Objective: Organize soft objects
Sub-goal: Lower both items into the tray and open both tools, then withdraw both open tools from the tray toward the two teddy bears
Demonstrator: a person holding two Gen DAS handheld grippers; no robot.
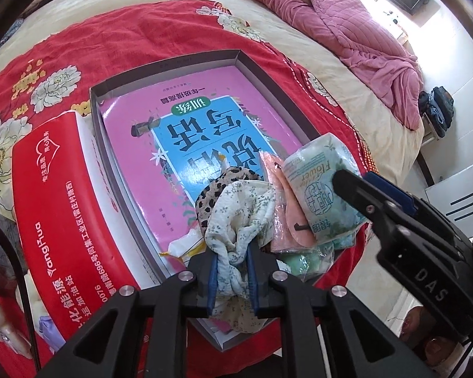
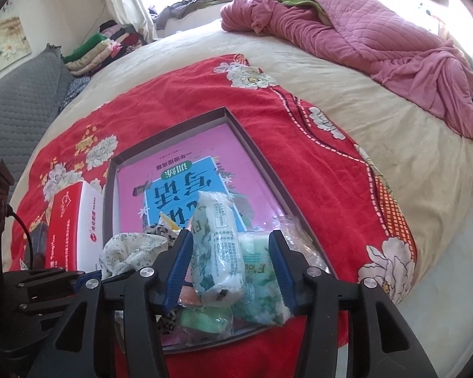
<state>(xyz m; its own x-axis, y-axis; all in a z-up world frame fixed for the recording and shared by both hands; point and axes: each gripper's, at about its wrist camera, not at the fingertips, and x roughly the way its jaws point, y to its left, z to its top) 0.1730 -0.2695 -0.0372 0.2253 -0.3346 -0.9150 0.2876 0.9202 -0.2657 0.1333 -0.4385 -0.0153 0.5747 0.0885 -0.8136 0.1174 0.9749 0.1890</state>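
Left hand-held gripper [image 1: 231,271]: clenched on a bunched floral cloth [image 1: 236,217], the fabric pinched between its blue pads and rising over the near end of the tray [image 1: 94,104].

Right hand-held gripper [image 2: 231,271]: jaws apart, straddling a pale green tissue pack [image 2: 219,249] without visibly pressing it; the pack stands tilted between the fingers, over the near right corner of the tray.

Leopard-print cloth [image 1: 217,186]: tucked just behind the floral cloth, touching it, inside the tray.

Pink packet [image 1: 283,208]: inside the tray, wedged between the floral cloth and the tissue pack.

Second green pack [image 2: 261,283]: inside the tray at its near right corner, under the right gripper's right finger.

Book [image 1: 186,126]: pink cover with a blue panel, lying flat on the tray floor and filling most of it.

Tray: shallow, grey-walled, resting on the red blanket [image 1: 126,37].

Tissue box [image 1: 60,201]: red and white, just beside the tray's left wall, on the red blanket.

Red blanket: flower-patterned, spread over the bed [image 2: 347,100] beneath the tray.

Pink quilt [image 2: 362,34]: crumpled at the far right of the bed, well apart from the tray.
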